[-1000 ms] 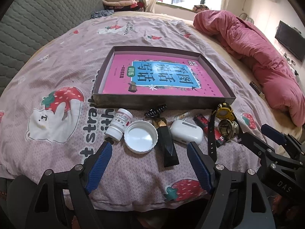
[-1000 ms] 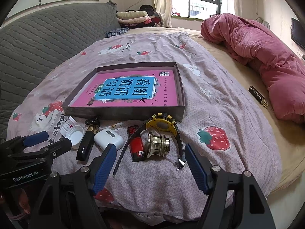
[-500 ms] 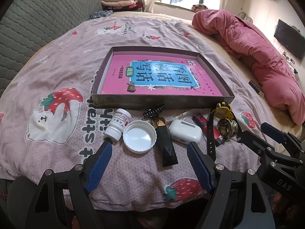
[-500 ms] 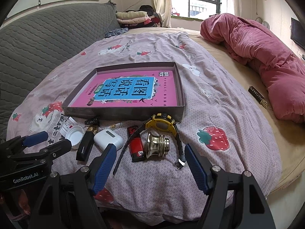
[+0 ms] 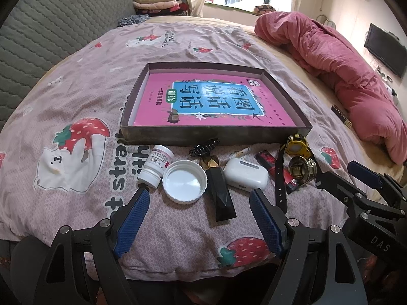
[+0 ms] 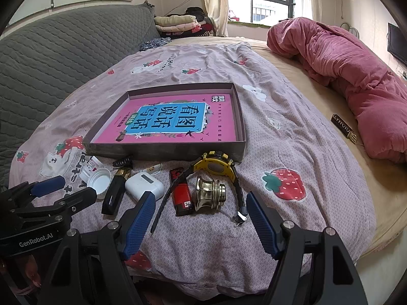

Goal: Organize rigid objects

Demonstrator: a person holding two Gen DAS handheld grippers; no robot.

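A shallow dark tray (image 5: 213, 134) (image 6: 165, 150) holding a pink book lies on the bed. Along its near edge sit a white pill bottle (image 5: 156, 165), a white lid (image 5: 184, 180), a black hair clip (image 5: 204, 147), a black faceted tube (image 5: 221, 193), a white earbud case (image 5: 245, 174) (image 6: 143, 185), a red lighter (image 6: 182, 198), a brass roller (image 6: 209, 194) and a yellow watch (image 6: 213, 166). My left gripper (image 5: 198, 200) is open, just short of the lid and tube. My right gripper (image 6: 199, 203) is open around the lighter and roller.
A pink duvet (image 6: 343, 76) is heaped along the right side of the bed. A small dark bar (image 6: 343, 128) lies beside it. A grey quilted headboard (image 6: 63, 56) rises on the left. Folded clothes (image 6: 178, 24) sit by the window. The bed edge is directly below both grippers.
Both grippers have crept slightly forward toward the row of objects. Nothing has been picked up or moved.
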